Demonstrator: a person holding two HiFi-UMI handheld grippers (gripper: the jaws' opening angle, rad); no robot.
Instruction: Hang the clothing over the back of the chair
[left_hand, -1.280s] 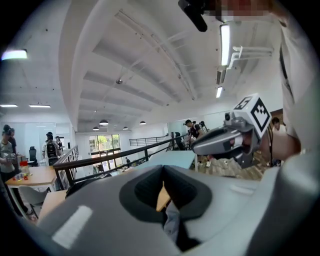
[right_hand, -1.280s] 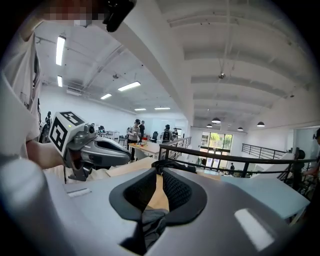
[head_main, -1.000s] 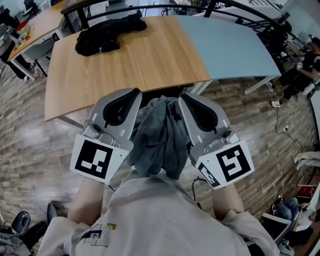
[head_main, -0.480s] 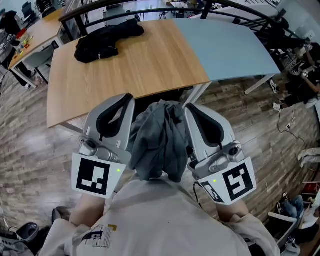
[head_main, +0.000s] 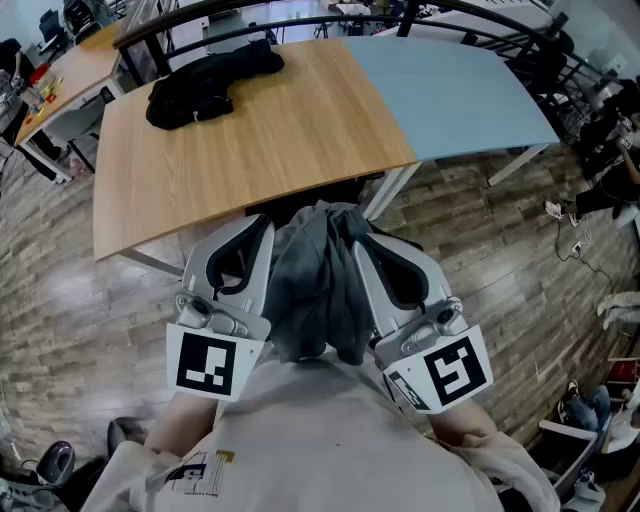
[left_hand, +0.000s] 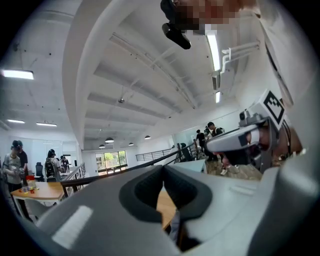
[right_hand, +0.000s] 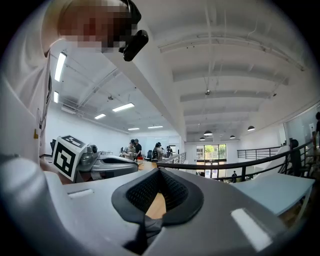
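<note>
In the head view a crumpled grey garment (head_main: 318, 285) hangs between my two grippers, close in front of my chest. My left gripper (head_main: 258, 228) holds its left side and my right gripper (head_main: 366, 240) its right side. In the left gripper view the jaws meet at their tips (left_hand: 163, 171), with a strip of grey cloth (left_hand: 175, 231) pinched lower down. The right gripper view shows the same: tips together (right_hand: 159, 173), and cloth (right_hand: 149, 225) caught at the base. A dark shape (head_main: 335, 193) under the table's near edge may be the chair; I cannot tell.
A wooden table (head_main: 280, 130) stands just ahead, and a pale blue table (head_main: 450, 85) adjoins it on the right. A black garment (head_main: 205, 78) lies at the wooden table's far left. A black railing (head_main: 300, 20) runs behind. People stand far off at the right (head_main: 610, 150).
Both grippers and the grey garment have drawn a little nearer to my body and closer together. The grip on the garment is unchanged.
</note>
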